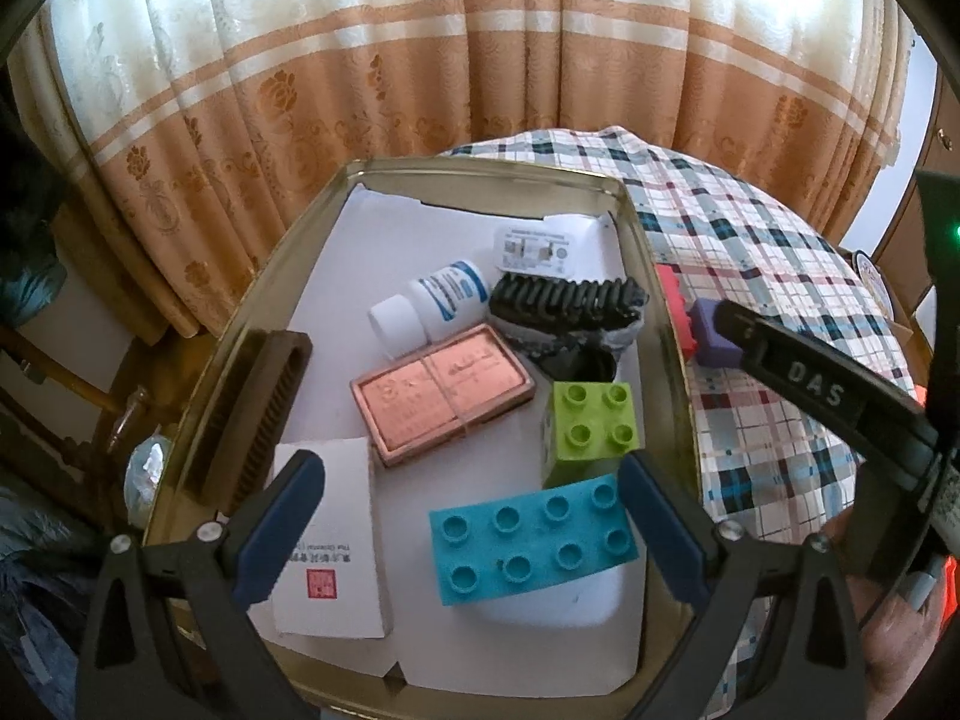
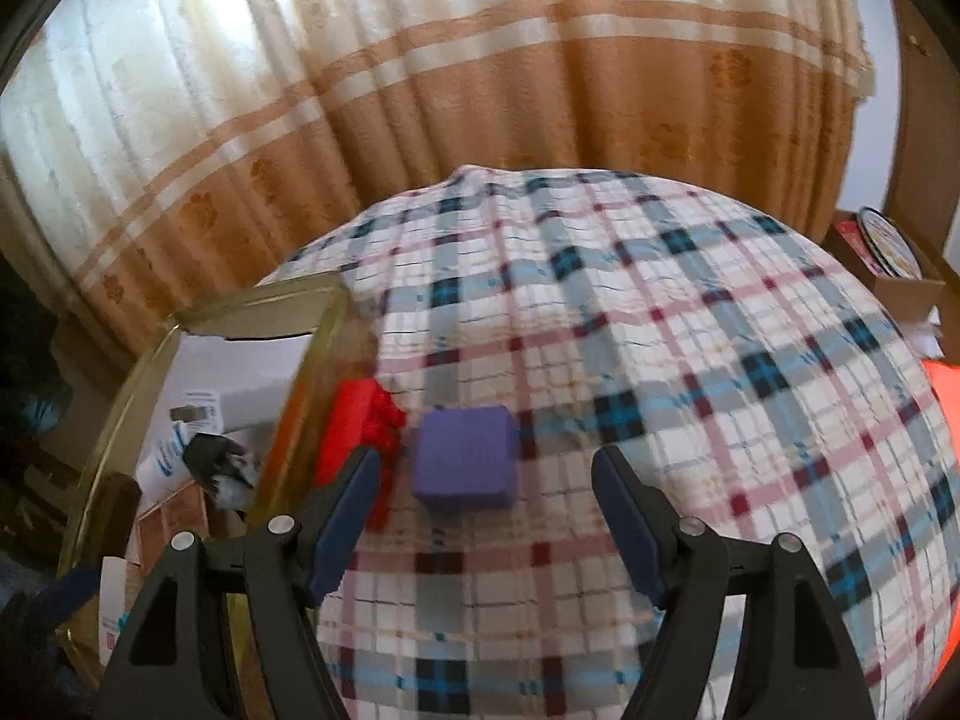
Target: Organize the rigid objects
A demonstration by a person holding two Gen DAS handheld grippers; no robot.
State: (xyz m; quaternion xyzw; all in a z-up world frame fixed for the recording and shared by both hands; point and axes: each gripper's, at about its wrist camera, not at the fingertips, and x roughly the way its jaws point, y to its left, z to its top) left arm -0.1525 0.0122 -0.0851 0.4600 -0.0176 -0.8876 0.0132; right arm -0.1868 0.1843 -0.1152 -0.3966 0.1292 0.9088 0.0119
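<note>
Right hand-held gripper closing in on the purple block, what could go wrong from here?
1. The red block sits right beside the purple block; the right hand-held gripper, jaws open, may clip it.
2. The gold tray is already crowded; the green brick and teal brick leave little room.

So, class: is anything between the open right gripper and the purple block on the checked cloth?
Nothing visible. The right gripper is open, and the purple block sits on bare checked cloth just ahead of the gap. The red block lies to its left, against the tray wall.
</note>
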